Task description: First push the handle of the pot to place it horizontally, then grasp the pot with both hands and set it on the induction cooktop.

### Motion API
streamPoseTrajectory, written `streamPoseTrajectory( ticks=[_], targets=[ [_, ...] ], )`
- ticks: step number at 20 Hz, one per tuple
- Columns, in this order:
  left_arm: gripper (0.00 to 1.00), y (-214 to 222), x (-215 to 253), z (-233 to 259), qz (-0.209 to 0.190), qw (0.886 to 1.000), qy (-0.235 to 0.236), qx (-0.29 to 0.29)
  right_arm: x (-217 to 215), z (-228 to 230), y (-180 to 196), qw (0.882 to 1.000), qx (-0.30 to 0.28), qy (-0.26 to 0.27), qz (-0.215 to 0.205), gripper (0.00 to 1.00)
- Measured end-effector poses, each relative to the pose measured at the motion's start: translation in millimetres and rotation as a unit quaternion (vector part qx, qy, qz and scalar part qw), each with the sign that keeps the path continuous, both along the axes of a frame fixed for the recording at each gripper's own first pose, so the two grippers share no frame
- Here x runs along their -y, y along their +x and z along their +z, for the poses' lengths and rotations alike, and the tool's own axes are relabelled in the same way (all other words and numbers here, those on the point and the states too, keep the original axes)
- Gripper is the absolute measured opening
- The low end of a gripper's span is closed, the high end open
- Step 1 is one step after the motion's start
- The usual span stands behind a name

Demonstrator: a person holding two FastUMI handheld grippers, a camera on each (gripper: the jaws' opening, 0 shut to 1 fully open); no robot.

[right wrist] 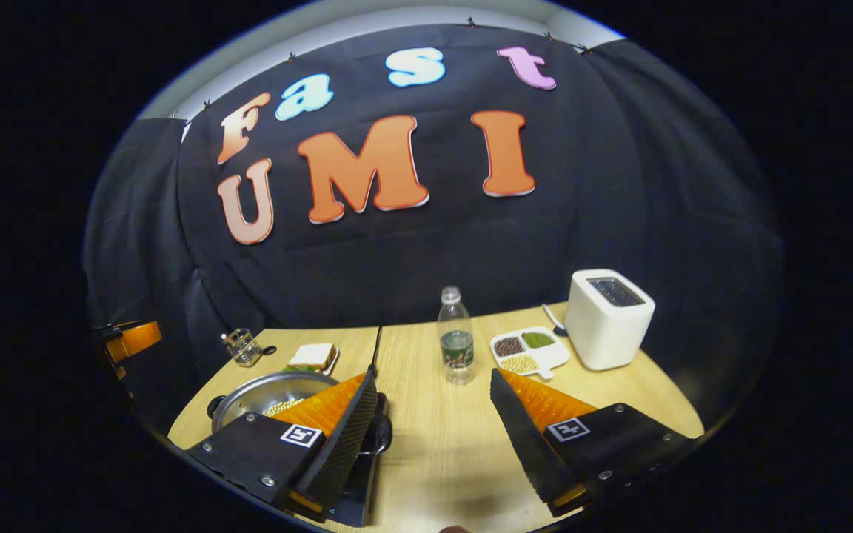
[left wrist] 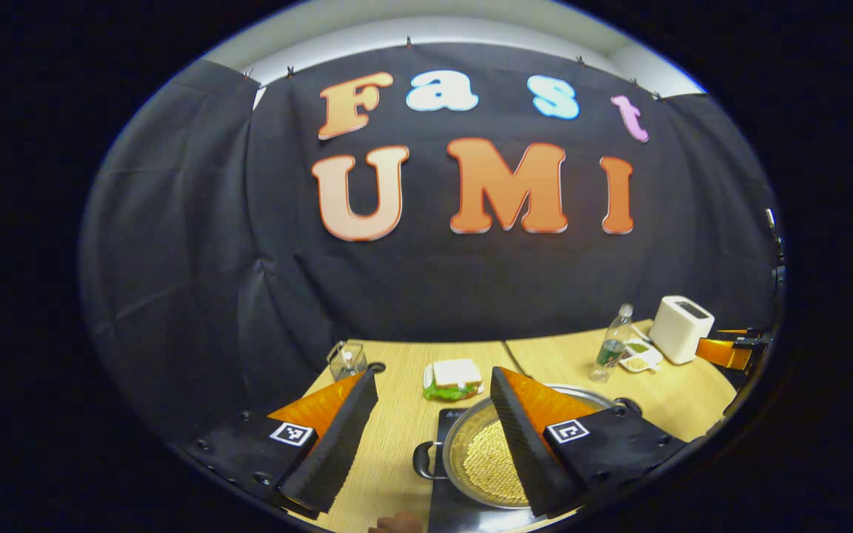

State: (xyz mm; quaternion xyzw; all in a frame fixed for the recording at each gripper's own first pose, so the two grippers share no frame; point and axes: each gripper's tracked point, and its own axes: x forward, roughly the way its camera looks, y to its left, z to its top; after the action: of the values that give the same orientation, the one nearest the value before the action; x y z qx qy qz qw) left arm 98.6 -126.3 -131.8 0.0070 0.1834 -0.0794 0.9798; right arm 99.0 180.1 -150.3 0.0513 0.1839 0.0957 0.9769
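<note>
Both grippers (left wrist: 434, 414) (right wrist: 434, 414) open above pot (left wrist: 482, 463); no legible labels.

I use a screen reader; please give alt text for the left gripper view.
The open left gripper hangs over a steel pot of pale beans sitting on a black induction cooktop. Behind it on the wooden table lies a sandwich.

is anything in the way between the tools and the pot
Nothing visible is. The pot already sits on the induction cooktop, with the open left tool right over its near handle and the open right tool beside its other handle.
</note>
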Motion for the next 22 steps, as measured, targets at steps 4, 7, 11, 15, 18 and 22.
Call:
streamPoseTrajectory(
  ticks=[4,7,11,15,18,22],
  targets=[
    [1.0,-24,0,84,0.018,0.996,-0.015,0.086,49,75,-17,0.996,0.082,-0.029,-0.021,0.95],
    [1.0,-48,-17,150,0.038,0.986,-0.036,0.157,77,111,-37,0.992,0.114,-0.048,-0.018,0.94],
    [1.0,-79,-44,195,0.053,0.979,-0.06,0.186,112,155,-51,0.986,0.156,-0.041,-0.034,0.95],
    [0.98,-93,-71,214,0.075,0.974,-0.059,0.206,135,176,-62,0.981,0.184,-0.029,-0.048,0.95],
    [0.98,-97,-67,217,0.073,0.974,-0.057,0.208,149,173,-64,0.982,0.178,-0.018,-0.056,0.95],
    [0.99,-92,-62,214,0.066,0.975,-0.064,0.201,153,166,-63,0.985,0.166,-0.014,-0.053,0.95]
  ],
)
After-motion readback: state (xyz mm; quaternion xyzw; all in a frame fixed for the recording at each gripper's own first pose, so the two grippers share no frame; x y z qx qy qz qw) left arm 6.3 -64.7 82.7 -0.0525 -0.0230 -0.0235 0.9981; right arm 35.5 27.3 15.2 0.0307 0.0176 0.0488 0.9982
